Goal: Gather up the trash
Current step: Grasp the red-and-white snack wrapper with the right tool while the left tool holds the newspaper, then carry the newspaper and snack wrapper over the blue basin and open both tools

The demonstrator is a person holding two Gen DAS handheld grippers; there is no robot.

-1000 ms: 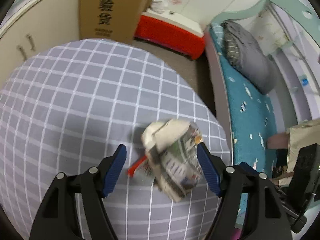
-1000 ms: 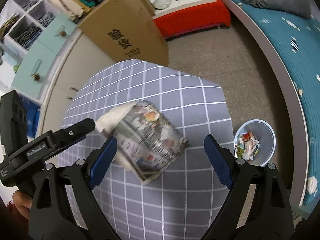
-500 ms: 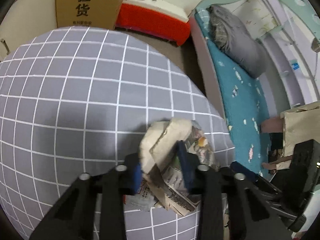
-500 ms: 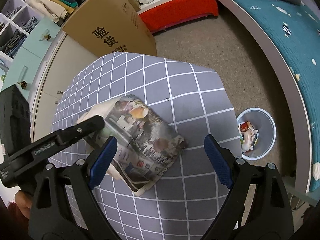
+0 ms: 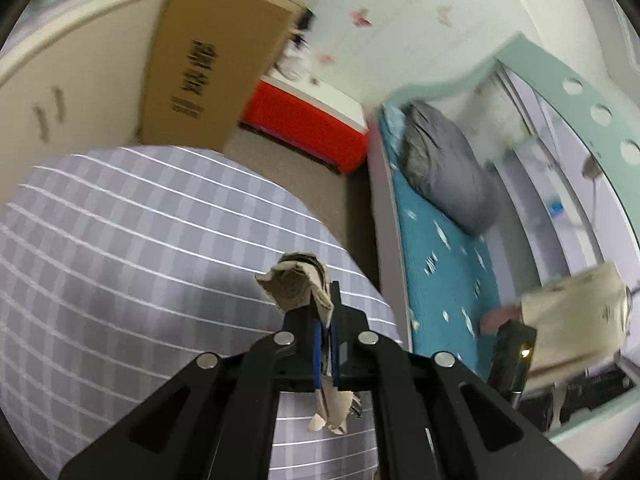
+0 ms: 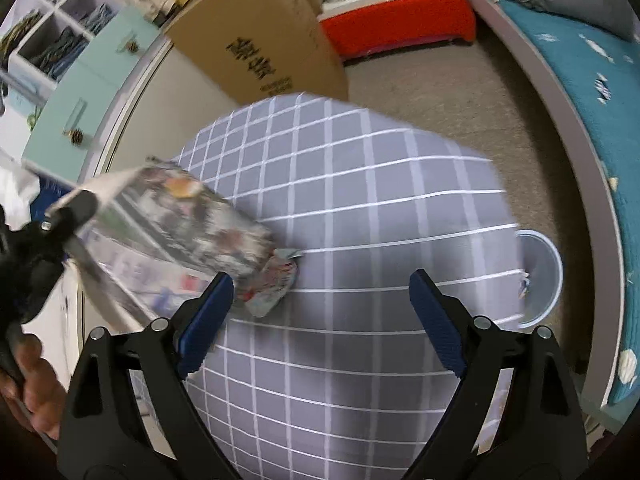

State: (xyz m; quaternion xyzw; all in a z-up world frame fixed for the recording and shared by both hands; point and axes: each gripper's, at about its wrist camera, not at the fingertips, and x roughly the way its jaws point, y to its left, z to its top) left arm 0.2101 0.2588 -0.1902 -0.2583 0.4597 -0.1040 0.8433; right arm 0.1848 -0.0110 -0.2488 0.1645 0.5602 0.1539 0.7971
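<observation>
My left gripper [image 5: 326, 344] is shut on a crumpled newspaper [image 5: 300, 288] and holds it above the grey checked table [image 5: 120, 260]. Paper sticks out above and below the jaws. In the right wrist view the same newspaper [image 6: 188, 224] hangs lifted at the left, blurred, with the left gripper [image 6: 68, 216] holding it. My right gripper [image 6: 320, 312] is open and empty above the table [image 6: 360, 208]. A clear trash bin [image 6: 540, 276] stands on the floor past the table's right edge, partly hidden by it.
A large cardboard box [image 6: 260, 36] leans against the cabinets behind the table. A red bench [image 6: 400, 24] stands at the back. A bed with a teal sheet [image 6: 592, 92] runs along the right. Brown carpet lies between table and bed.
My left gripper closed on the newspaper and lifted it off the table. The right gripper stayed open and shifted a little toward the table's right side.
</observation>
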